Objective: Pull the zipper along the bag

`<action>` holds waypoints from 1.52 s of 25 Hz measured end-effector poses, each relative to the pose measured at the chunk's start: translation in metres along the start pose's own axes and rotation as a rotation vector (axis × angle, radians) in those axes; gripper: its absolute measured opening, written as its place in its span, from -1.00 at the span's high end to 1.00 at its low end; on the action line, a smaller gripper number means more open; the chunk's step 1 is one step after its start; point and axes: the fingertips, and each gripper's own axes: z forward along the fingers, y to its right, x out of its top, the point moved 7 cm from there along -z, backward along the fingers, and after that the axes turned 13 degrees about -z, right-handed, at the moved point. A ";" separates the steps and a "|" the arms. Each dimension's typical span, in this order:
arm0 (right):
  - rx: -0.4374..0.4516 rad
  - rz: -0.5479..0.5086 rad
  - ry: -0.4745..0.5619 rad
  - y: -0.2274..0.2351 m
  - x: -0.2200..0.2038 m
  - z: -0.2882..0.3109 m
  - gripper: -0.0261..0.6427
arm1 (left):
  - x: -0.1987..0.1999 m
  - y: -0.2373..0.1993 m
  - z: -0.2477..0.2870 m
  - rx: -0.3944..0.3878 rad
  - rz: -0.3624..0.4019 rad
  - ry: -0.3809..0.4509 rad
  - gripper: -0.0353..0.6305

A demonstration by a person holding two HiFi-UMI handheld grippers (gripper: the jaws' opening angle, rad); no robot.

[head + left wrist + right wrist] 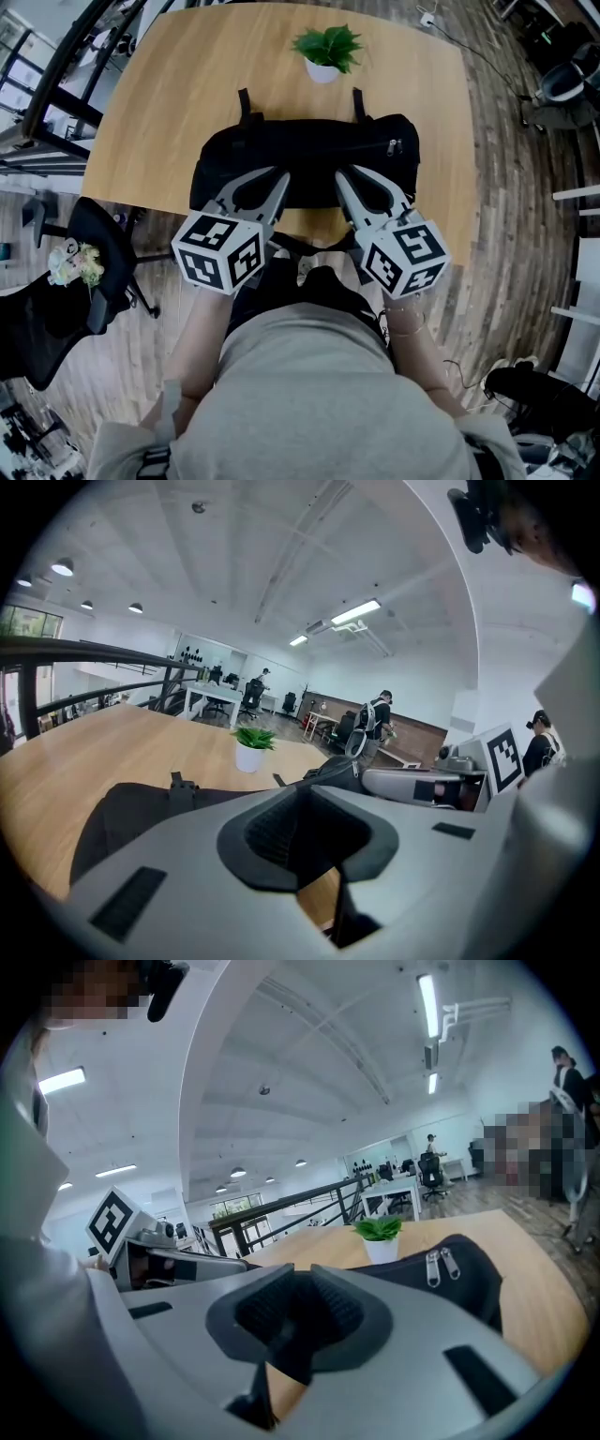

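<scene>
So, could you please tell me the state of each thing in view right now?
bag: flat on the table, looks zipped shut
zipper pulls: together at the bag's right end, untouched
left gripper: jaws together, nothing between
right gripper: jaws together, nothing between
potted plant: upright, behind the bag

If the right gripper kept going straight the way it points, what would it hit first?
Most likely the black bag: the right gripper aims slightly down at its near side. How close it is I cannot tell.
</scene>
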 end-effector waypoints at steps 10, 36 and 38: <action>-0.009 0.025 0.019 -0.030 0.001 -0.007 0.90 | -0.010 0.002 -0.006 -0.075 -0.015 -0.042 0.78; -0.083 0.012 -0.054 -0.046 -0.005 0.002 0.90 | -0.019 0.009 0.001 -0.050 0.103 -0.106 0.82; -0.083 0.013 -0.057 -0.045 -0.004 0.002 0.90 | -0.018 0.008 0.000 -0.046 0.104 -0.106 0.83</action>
